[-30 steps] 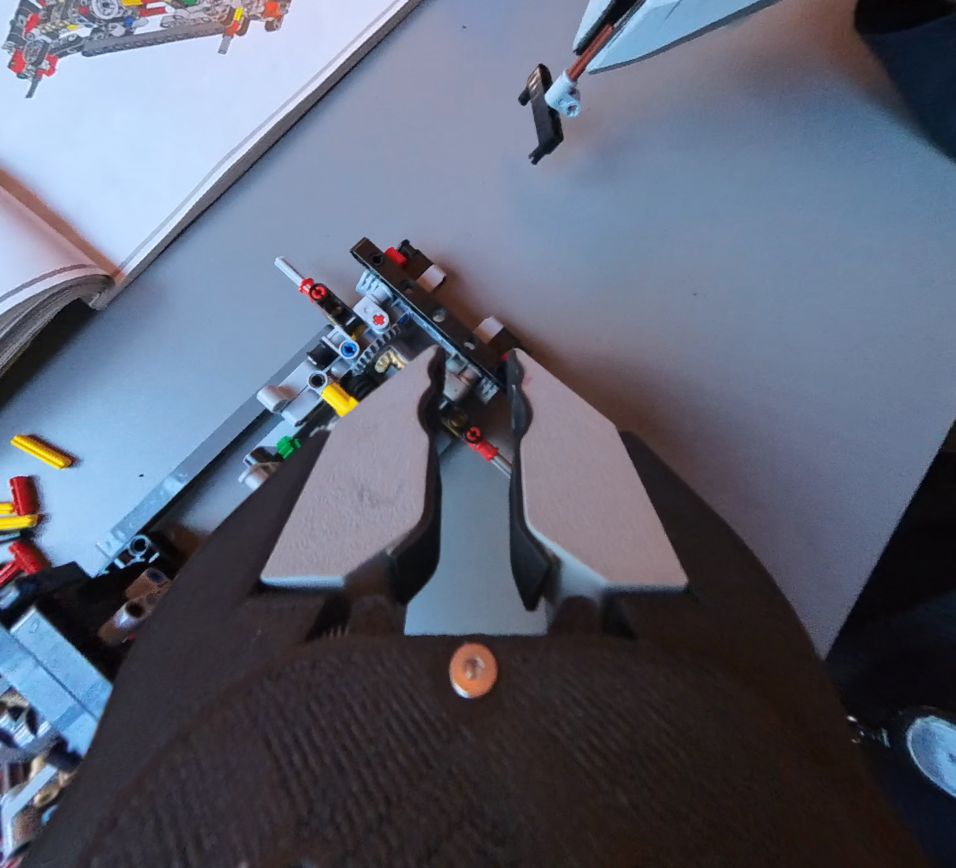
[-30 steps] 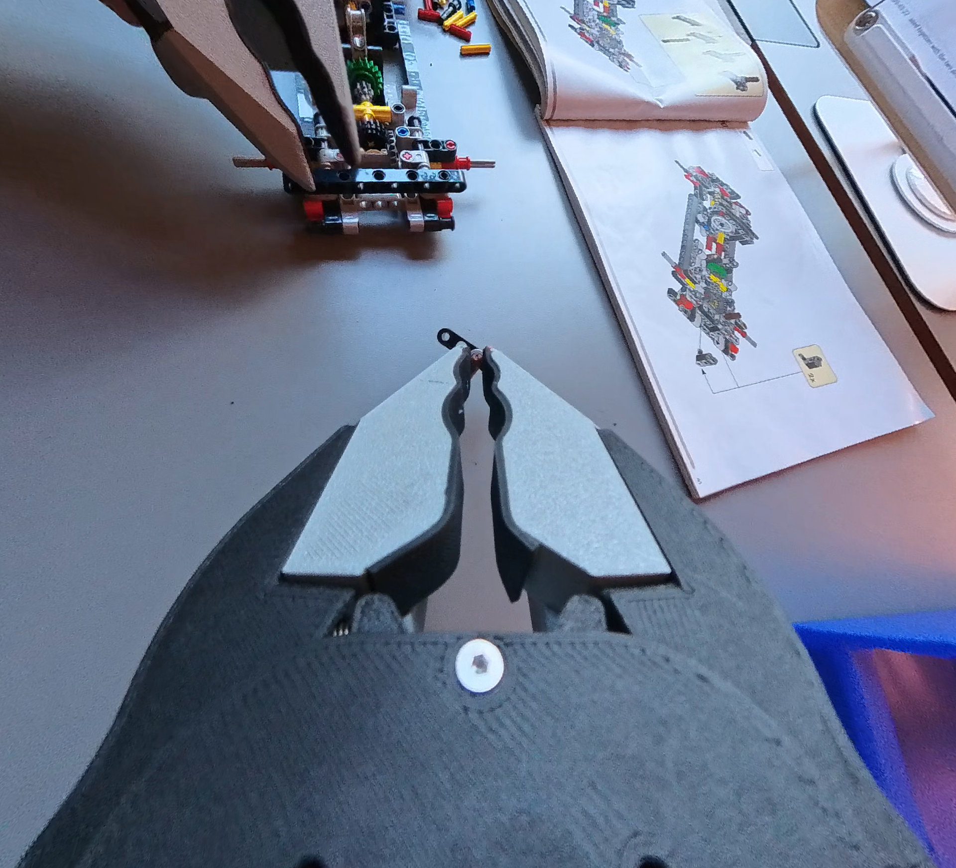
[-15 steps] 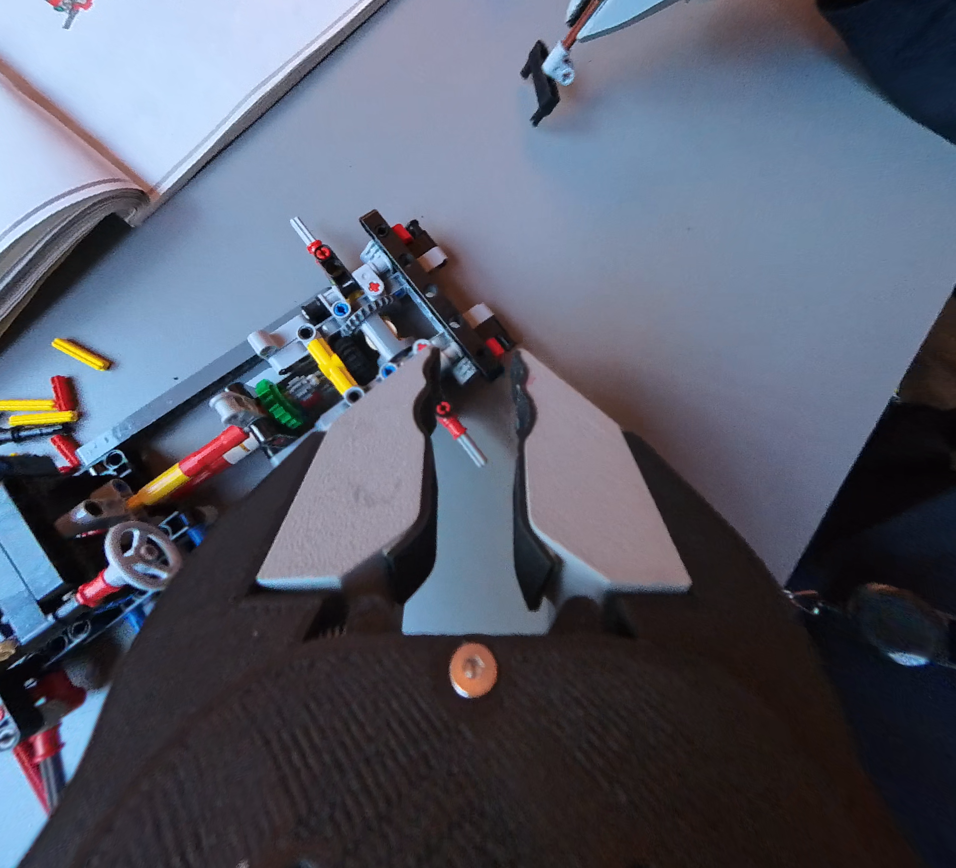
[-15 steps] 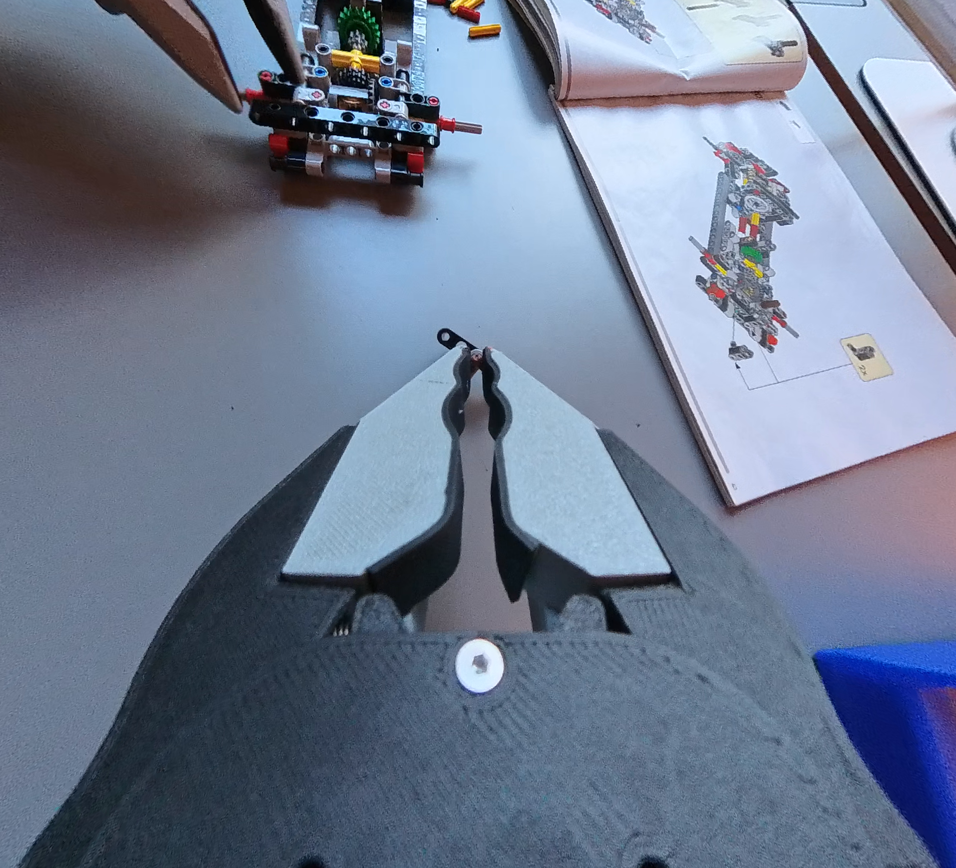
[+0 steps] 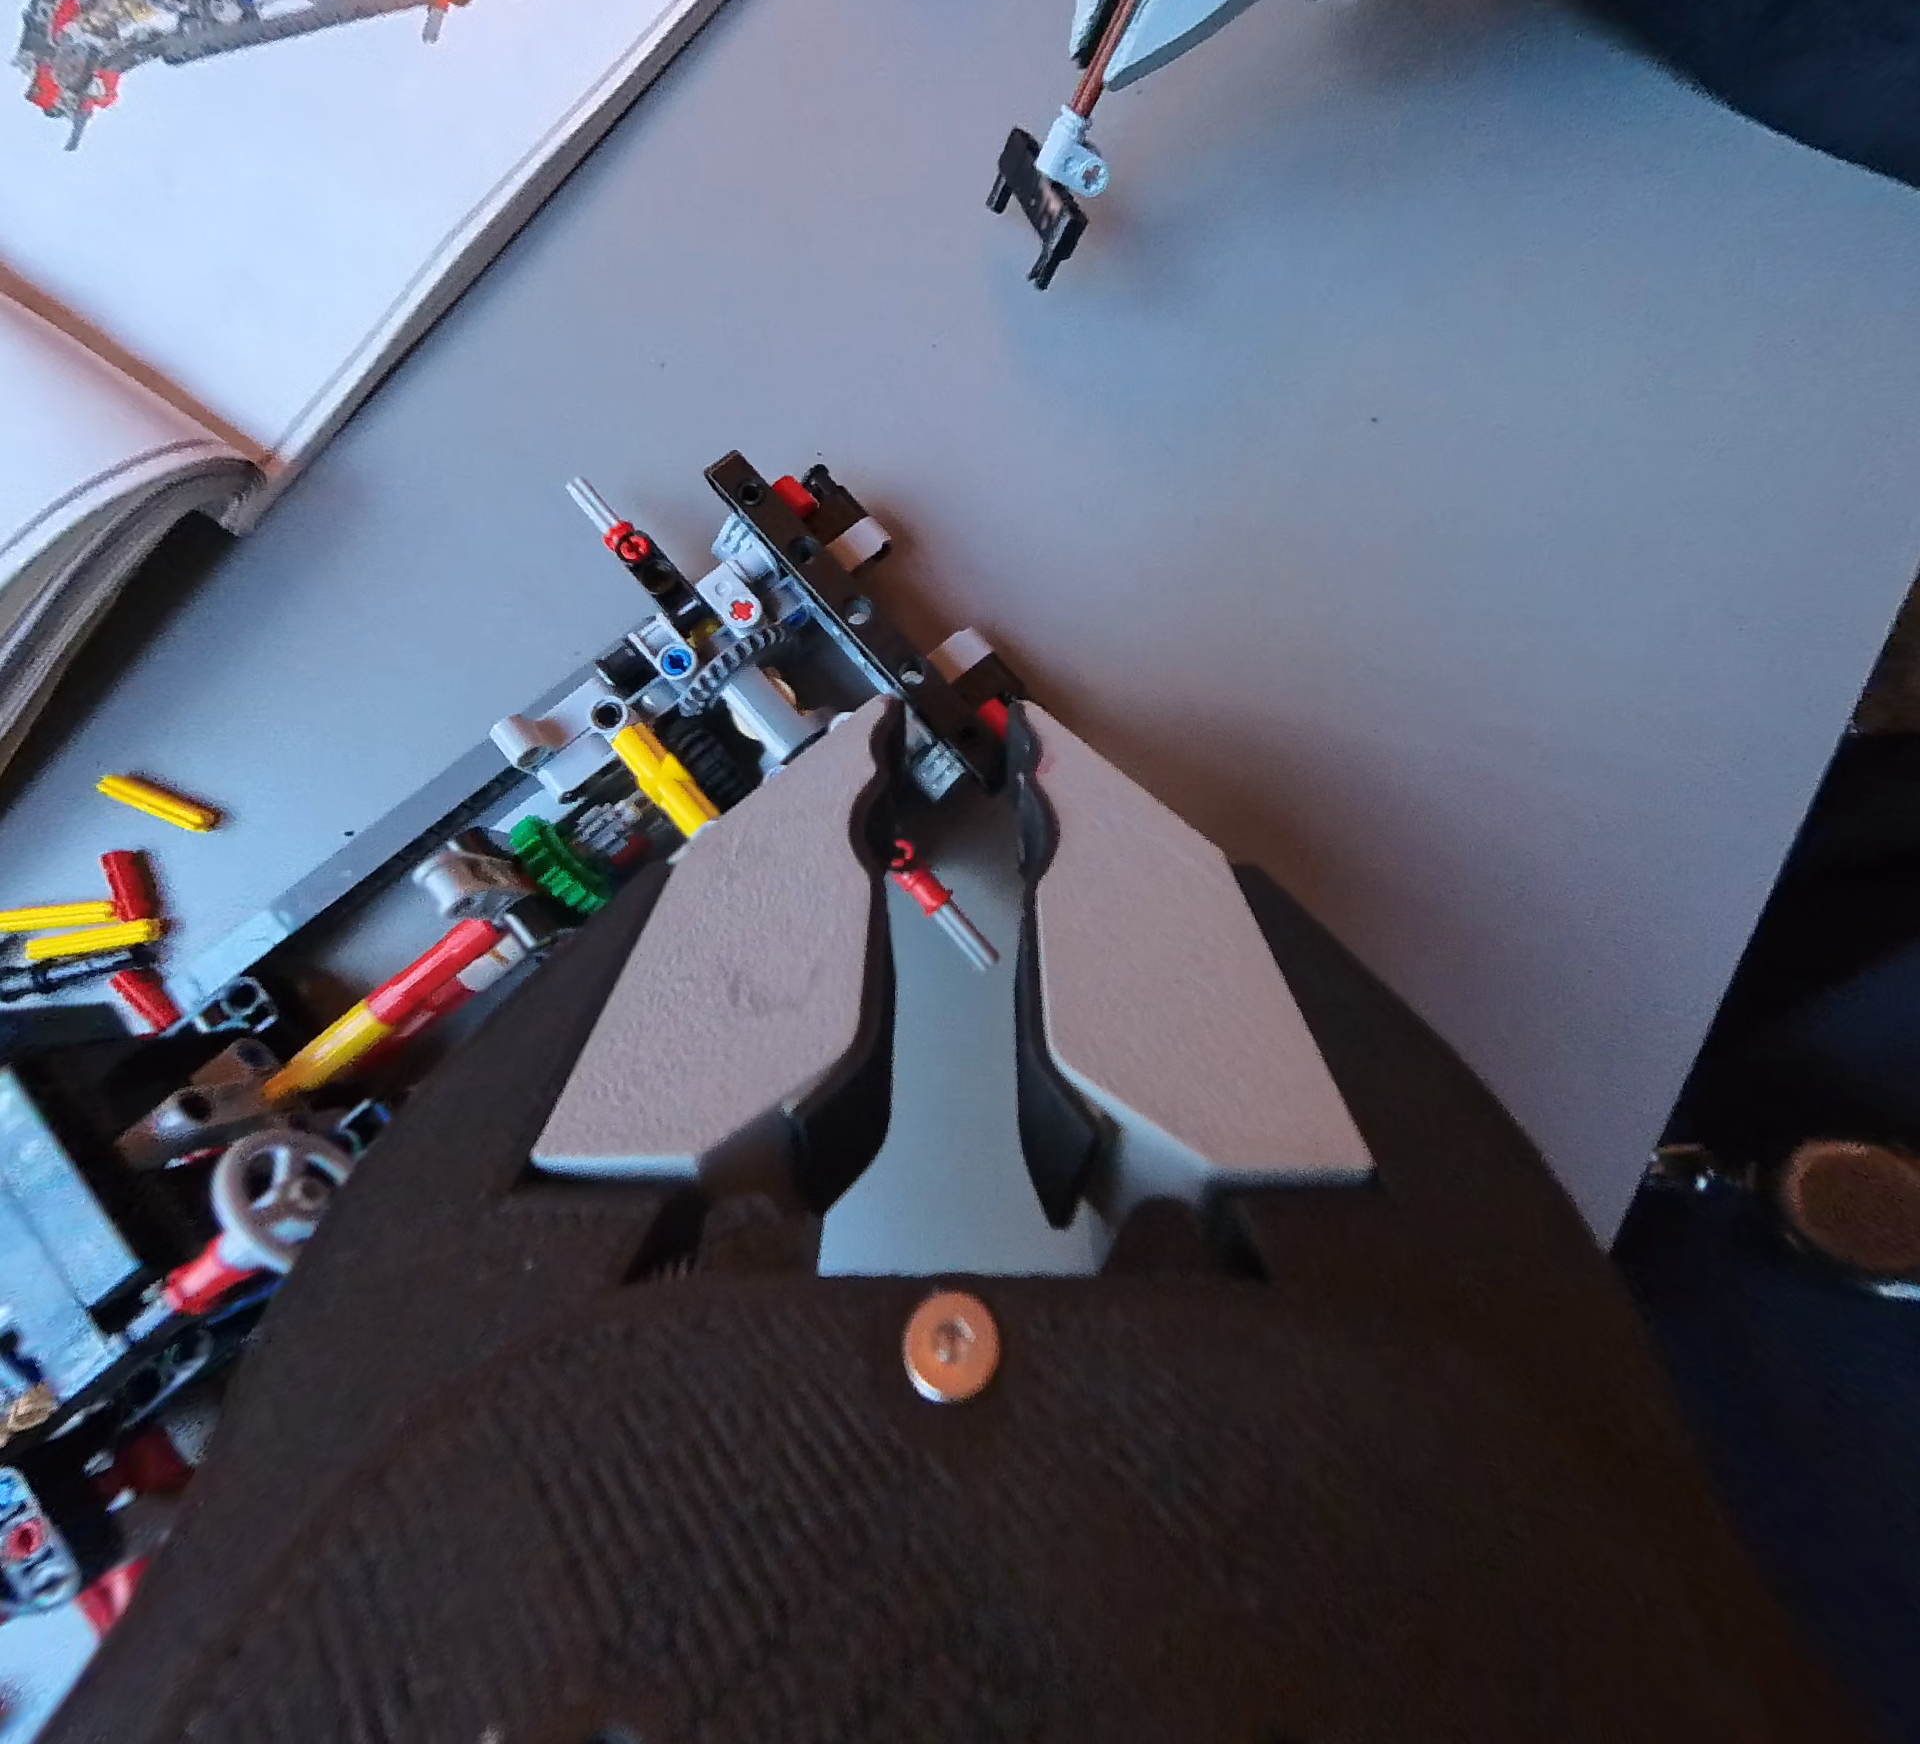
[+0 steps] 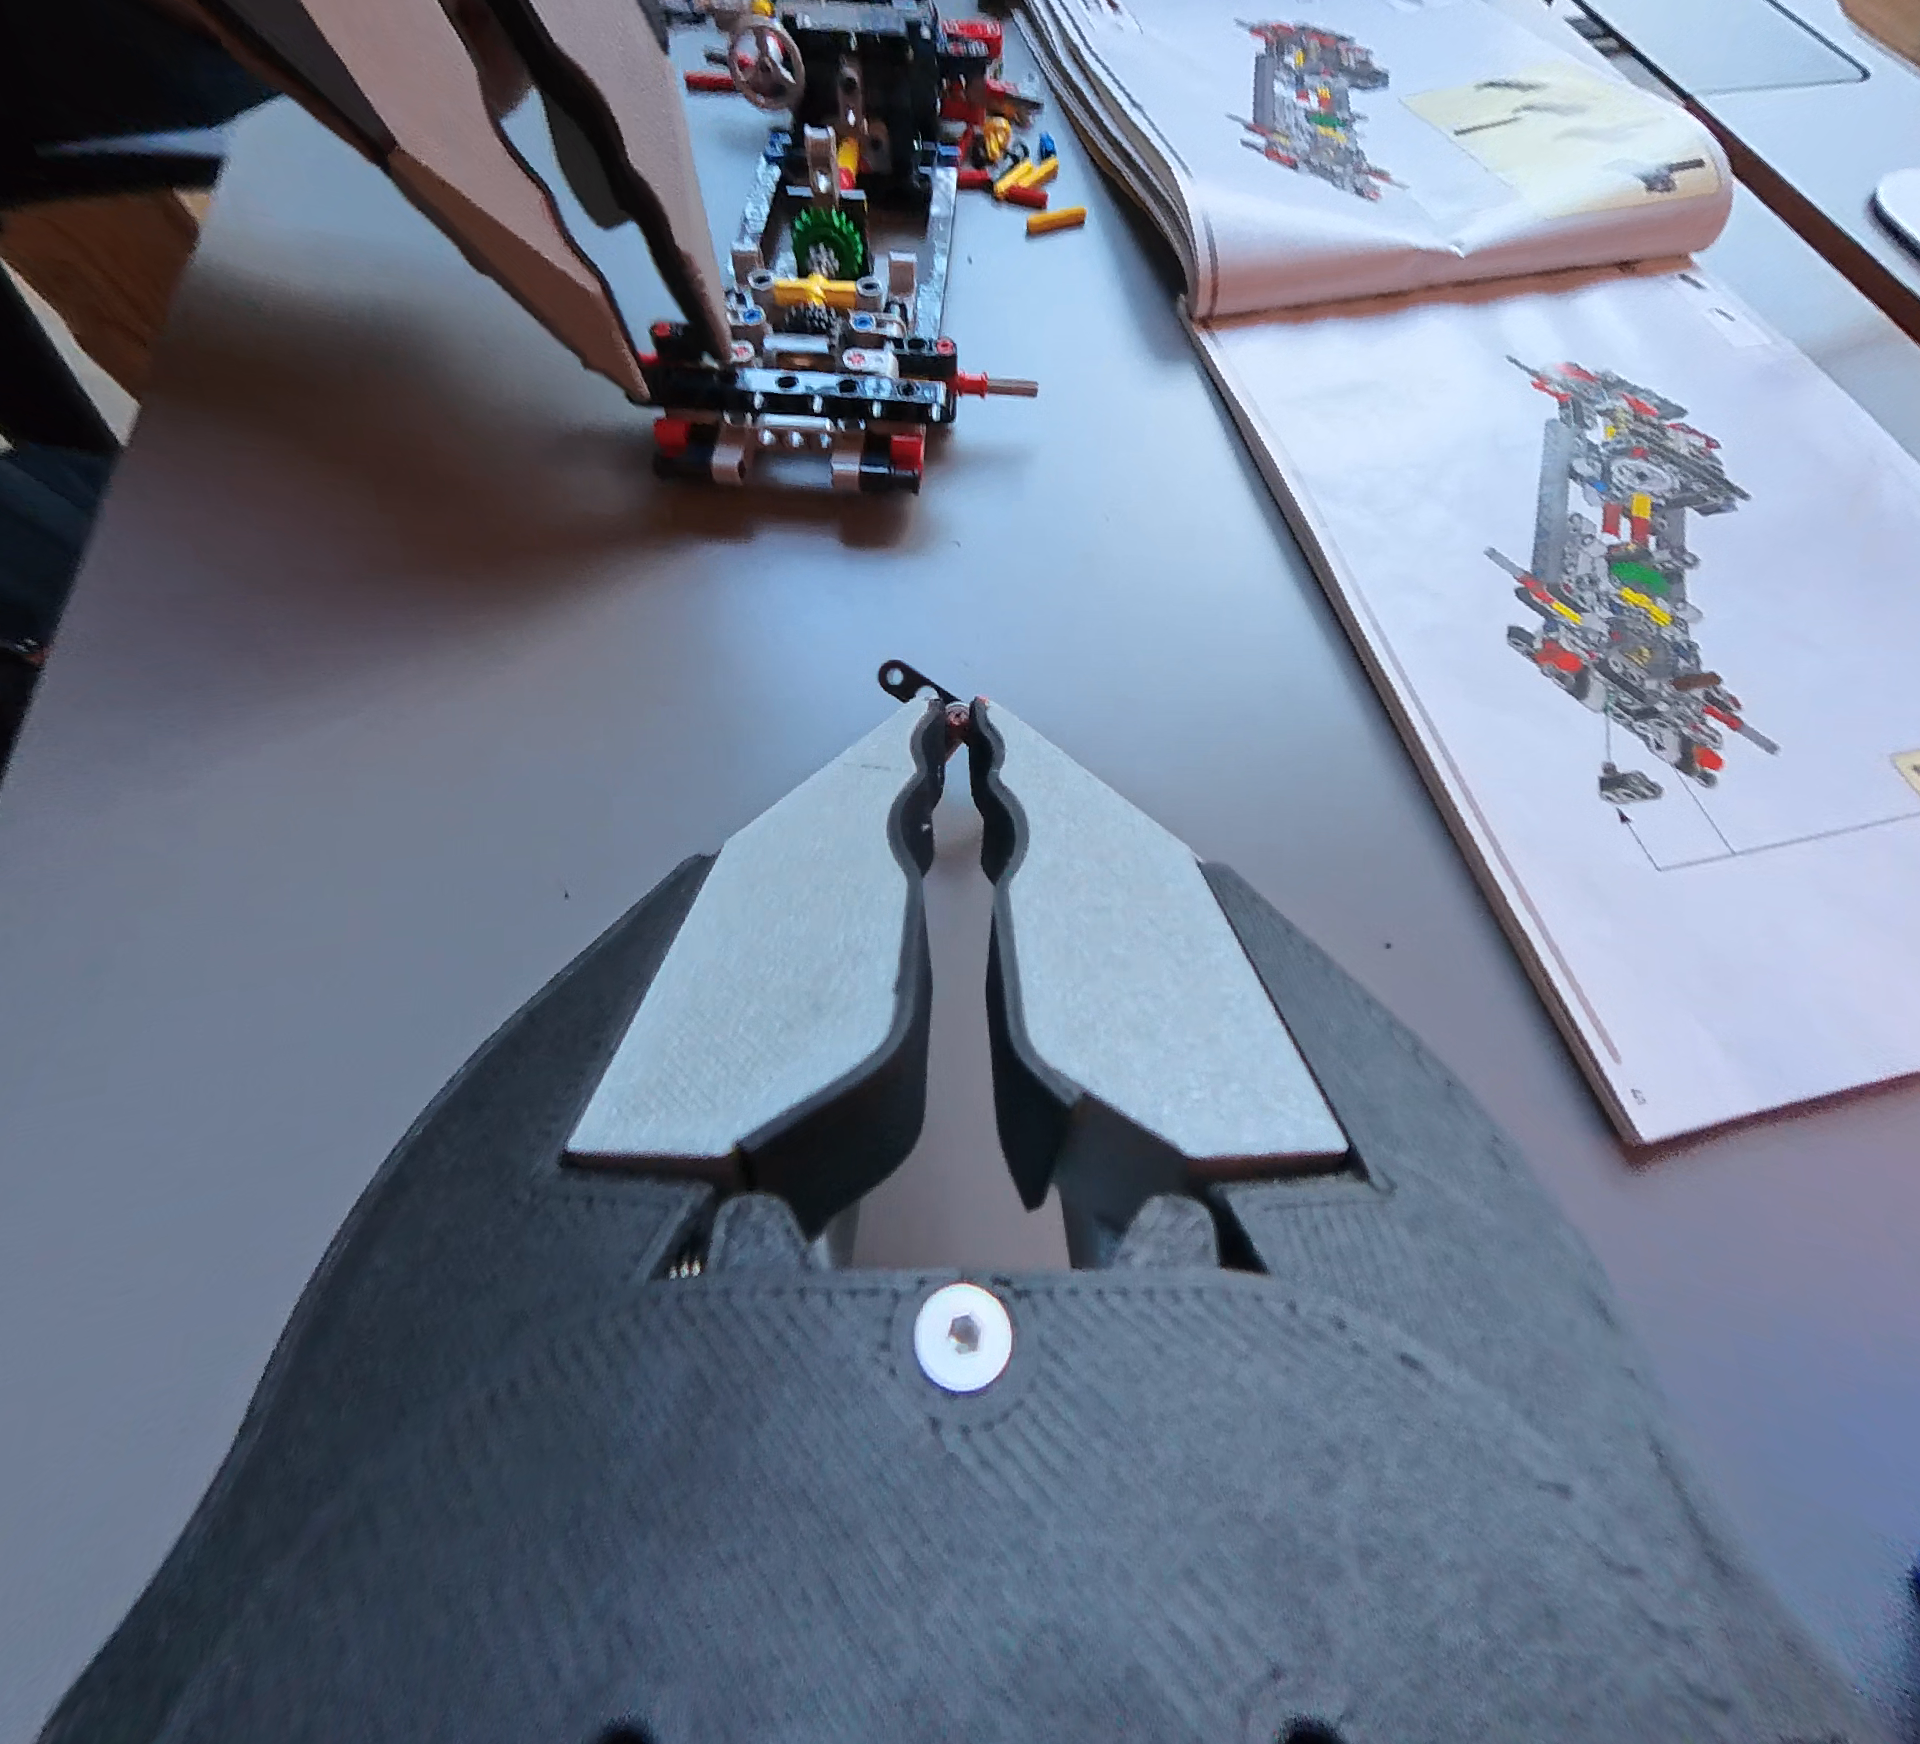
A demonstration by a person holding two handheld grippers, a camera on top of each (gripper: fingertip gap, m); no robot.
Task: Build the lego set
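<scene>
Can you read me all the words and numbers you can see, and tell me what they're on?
Instruction booklet: tiny print and small numbers beside the drawings, too small to read.
Yellow patch on the far page: marks too blurred to read.
Brick model: no writing shows.
Table: no writing.

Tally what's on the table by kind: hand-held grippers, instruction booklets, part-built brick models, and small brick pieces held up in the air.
hand-held grippers: 2 (left, right)
open instruction booklet: 1
part-built brick model: 1
small brick piece held in the air: 1
Total: 5
</scene>
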